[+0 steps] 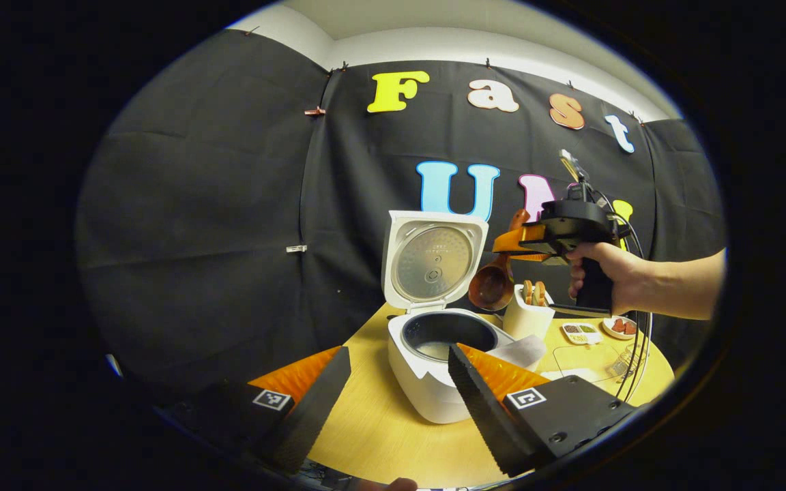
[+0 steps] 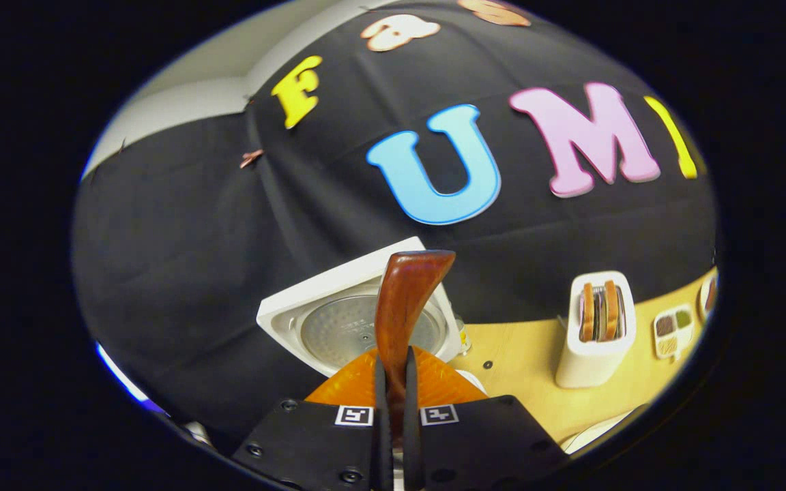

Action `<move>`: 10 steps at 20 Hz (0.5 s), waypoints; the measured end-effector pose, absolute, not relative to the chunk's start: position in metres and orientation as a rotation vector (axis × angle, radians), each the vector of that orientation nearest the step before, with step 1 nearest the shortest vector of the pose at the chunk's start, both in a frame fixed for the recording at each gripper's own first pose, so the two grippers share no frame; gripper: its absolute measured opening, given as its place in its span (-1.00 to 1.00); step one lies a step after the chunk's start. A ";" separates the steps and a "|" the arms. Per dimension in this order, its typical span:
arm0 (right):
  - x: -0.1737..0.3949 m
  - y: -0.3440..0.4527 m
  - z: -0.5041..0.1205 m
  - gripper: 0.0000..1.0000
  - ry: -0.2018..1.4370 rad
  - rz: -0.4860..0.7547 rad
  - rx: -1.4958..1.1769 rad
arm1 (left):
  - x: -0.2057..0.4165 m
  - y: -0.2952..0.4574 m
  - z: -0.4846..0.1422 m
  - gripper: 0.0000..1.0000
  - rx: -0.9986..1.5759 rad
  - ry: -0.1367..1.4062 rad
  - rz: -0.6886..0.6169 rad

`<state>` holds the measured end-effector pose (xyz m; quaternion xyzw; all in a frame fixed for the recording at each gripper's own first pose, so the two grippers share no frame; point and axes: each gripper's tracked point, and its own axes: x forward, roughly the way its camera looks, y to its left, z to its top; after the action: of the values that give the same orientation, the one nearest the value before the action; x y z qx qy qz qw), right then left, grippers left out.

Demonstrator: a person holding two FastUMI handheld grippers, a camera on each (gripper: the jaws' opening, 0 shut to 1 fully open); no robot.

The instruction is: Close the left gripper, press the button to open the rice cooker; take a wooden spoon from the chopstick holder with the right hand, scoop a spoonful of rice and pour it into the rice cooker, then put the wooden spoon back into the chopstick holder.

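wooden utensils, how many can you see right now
3: one wooden spoon clamped in the right gripper, and two in the chopstick holder; others may be hidden inside.

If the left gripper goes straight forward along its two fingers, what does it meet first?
Probably the open rice cooker: the left gripper has its fingers spread, and the cooker body sits right between them. How far ahead it lies is hard to tell.
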<state>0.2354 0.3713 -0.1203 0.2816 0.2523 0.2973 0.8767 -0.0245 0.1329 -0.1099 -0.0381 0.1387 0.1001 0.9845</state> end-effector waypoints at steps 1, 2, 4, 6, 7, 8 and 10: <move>0.234 0.359 -0.115 -0.80 0.528 0.617 0.644 | -0.026 0.131 -0.107 0.97 -0.073 0.275 0.197; 0.232 0.347 -0.106 -0.79 0.515 0.617 0.699 | -0.026 0.127 -0.104 0.97 -0.071 0.272 0.192; 0.226 0.313 -0.090 -0.79 0.475 0.604 0.778 | -0.026 0.119 -0.099 0.97 -0.066 0.267 0.177; 0.218 0.271 -0.081 -0.71 0.441 0.572 0.820 | -0.025 0.111 -0.092 0.97 -0.053 0.258 0.164; 0.214 0.248 -0.078 -0.79 0.423 0.552 0.834 | -0.022 0.106 -0.090 0.97 -0.051 0.253 0.157; 0.211 0.223 -0.077 -0.79 0.406 0.530 0.839 | -0.019 0.101 -0.087 0.97 -0.053 0.248 0.150; 0.201 0.173 -0.080 -0.79 0.377 0.470 0.820 | -0.018 0.090 -0.083 0.97 -0.056 0.241 0.135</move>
<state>0.2010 0.1731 -0.0804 0.3927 0.1807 0.2249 0.8732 -0.0177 0.0903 -0.0831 -0.0280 0.1200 0.0671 0.9901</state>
